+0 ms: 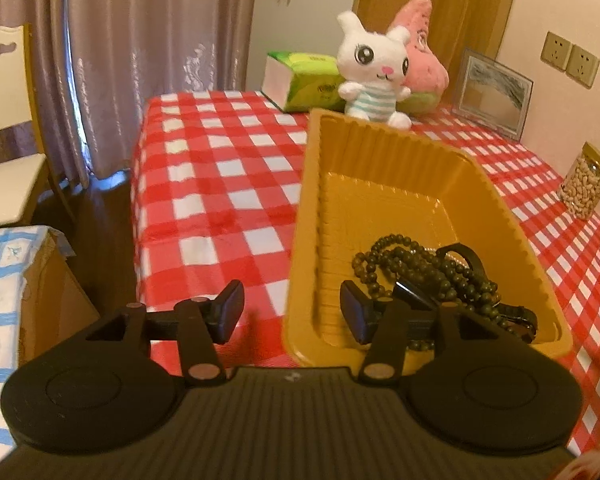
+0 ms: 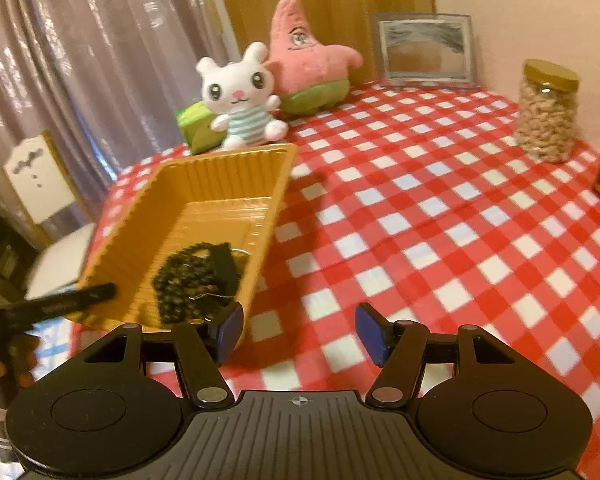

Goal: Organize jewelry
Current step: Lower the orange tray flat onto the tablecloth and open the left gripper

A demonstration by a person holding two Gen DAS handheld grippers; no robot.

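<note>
Left gripper (image 1: 296,314) is sitting with jaws spread and nothing between the pads; its right pad is hanging over the near left corner of the yellow plastic tray (image 1: 312,200), its left pad over the red-checked tablecloth (image 1: 220,184). Right gripper (image 2: 300,334) is also spread wide and empty, hovering over bare cloth just beside the tray's near right wall (image 2: 260,264).

Jewelry is already lying in the tray's near end: a dark green bead necklace (image 1: 412,272) bunched in a heap, with a black band, probably a watch strap or bracelet (image 1: 464,254), tangled on top, and something shiny at the near edge that is too blurred to name. Far half of the tray is bare. No loose jewelry is showing on the cloth in either view.

Judging the step as a release or tidy-up at the tray. Doing it well means keeping both jaws clear of the thin ribbed wall so the light tray is not tipping or sliding, and lifting straight away so no bead loop is snagging on a pad. If spreading the pile, one gripper should be steadying the rim while the other pinches a single strand, not the whole clump.

Behind: white bunny plush (image 1: 374,76), pink starfish plush (image 2: 300,52), green tissue pack (image 1: 304,80), picture frame (image 2: 426,50), jar of nuts (image 2: 548,112).
</note>
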